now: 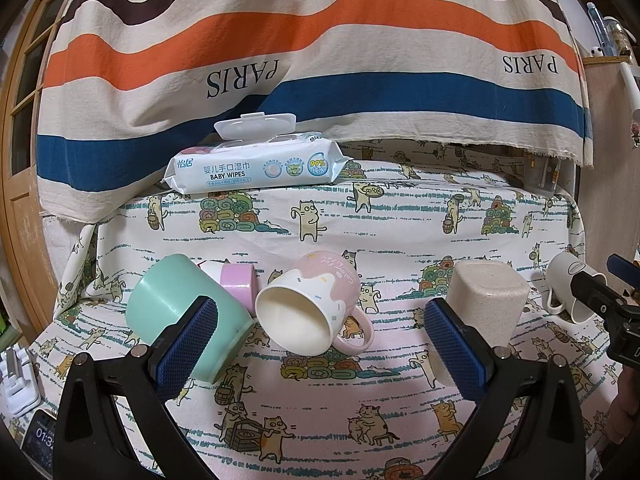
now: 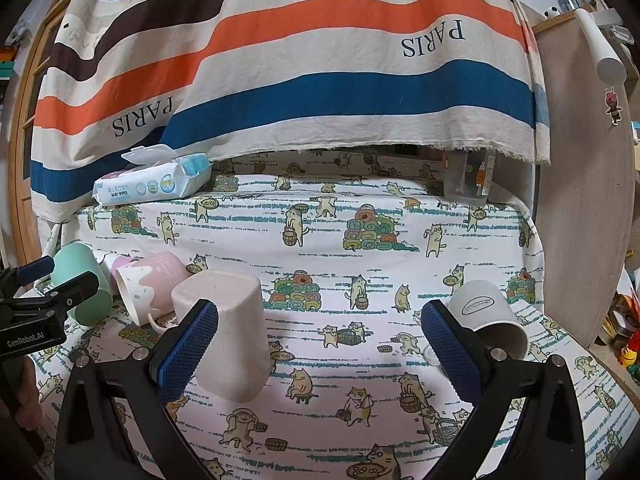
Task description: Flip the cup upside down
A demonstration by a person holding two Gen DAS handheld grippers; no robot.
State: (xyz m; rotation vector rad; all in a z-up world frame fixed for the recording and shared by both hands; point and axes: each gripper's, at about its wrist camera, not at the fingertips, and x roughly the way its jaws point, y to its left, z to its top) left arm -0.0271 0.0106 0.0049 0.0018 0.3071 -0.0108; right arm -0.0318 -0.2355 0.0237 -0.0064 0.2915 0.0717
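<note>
- Dead centre of the left wrist view: pink mug (image 1: 316,304), cream inside, pale drip pattern and script on the wall. It seems to lie on its side, mouth toward the camera at about 7 o'clock, handle at 4 o'clock. Neither upright nor mouth-down as it lies.
- Left gripper (image 1: 320,308) spread wide, holding nothing. The mug sits in the gap between its 2 blue pads, clear of both.
- Judged step: lining up on the pink mug, the 1 cup clearly not inverted. Whether it has just been let go or is about to be taken, I cannot tell.
- To finish the flip, the mug would need a grip across the wall, then a turn until the rim meets the cat-print cloth (image 1: 360,420). The handle side looks awkward; glazed ceramic may slip.
- 9 o'clock of the mug: green cup (image 1: 172,312), base up, close against it. Small lilac cup (image 1: 236,280) behind, at 11 o'clock, partly hidden.
- 3 o'clock: beige square cup (image 1: 484,296), base up, apart from the mug.
- Far 3 o'clock: white mug (image 1: 568,288), base label showing; fully inverted or tipped, unclear.
- Right gripper (image 2: 319,306) also wide and holding nothing, between the beige cup and the white mug.
- 12 o'clock, at the back: baby wipes pack (image 1: 256,164), lid up.
</note>
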